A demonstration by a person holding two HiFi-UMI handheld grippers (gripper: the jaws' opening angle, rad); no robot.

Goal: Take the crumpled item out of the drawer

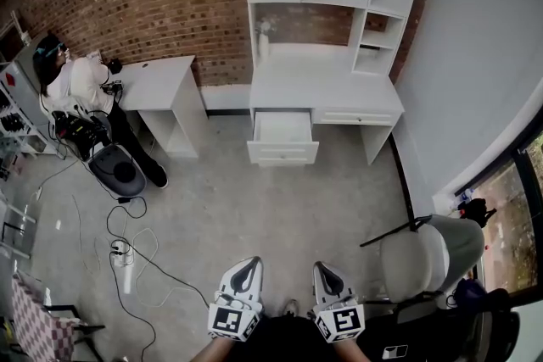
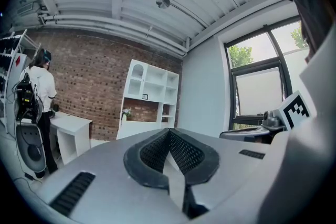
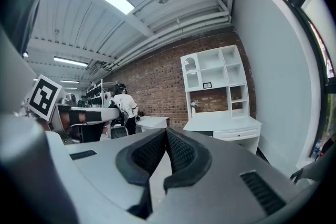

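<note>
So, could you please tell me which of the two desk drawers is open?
The left drawer in the head view is pulled out; the right drawer sits flush, shut.

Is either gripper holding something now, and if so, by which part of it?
Nothing is held. The left gripper and the right gripper are both shut, with nothing between their fingers, and both are far from the open drawer.

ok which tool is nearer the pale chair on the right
Right. The right tool sits just left of the pale chair; the left tool is farther left, on the right tool's other side.
</note>
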